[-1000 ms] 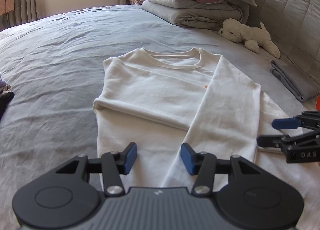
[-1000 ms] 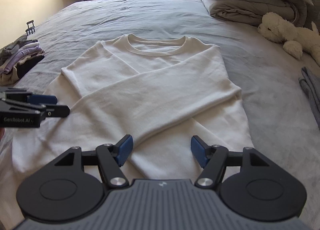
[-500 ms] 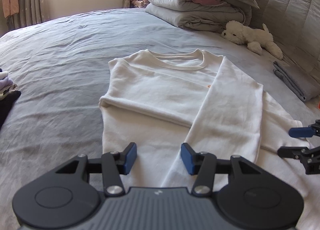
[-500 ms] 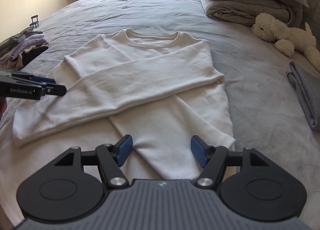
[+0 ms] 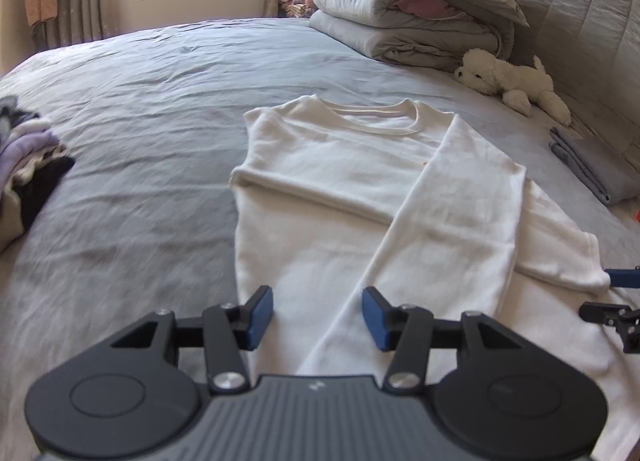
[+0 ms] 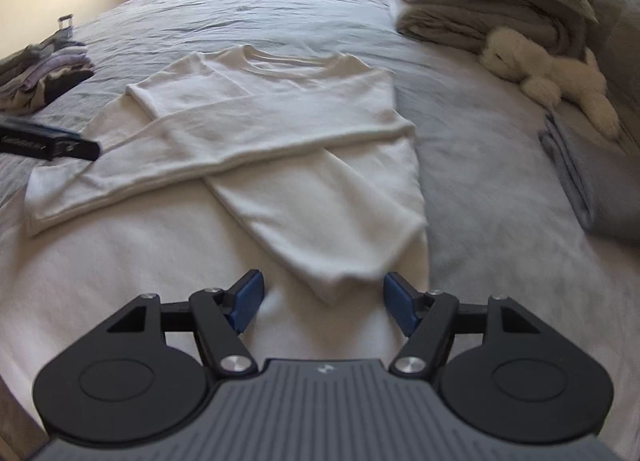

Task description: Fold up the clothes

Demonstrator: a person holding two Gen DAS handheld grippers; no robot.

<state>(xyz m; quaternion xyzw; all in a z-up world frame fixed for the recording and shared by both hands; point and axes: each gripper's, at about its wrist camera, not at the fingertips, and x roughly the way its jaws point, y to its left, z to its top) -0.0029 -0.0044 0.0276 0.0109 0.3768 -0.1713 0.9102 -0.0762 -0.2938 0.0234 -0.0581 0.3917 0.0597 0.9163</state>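
Since the sweater [image 5: 360, 181] is laid flat on the bed [image 5: 140, 101] with both sleeves crossed over the chest, half the folding looks done. Soft, thickish knit is what's being dealt with: light, floppy, likely to sag if pinched at one spot. The hem corners are probably best grabbed together. Both the left gripper [image 5: 317, 319] and right gripper [image 6: 322, 303] are held over the hem, jaws wide, nothing gripped.

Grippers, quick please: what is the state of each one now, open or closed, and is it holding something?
Left gripper: open, holding nothing, over the white sweatshirt.
Right gripper: open, holding nothing, a sleeve end between its fingers.
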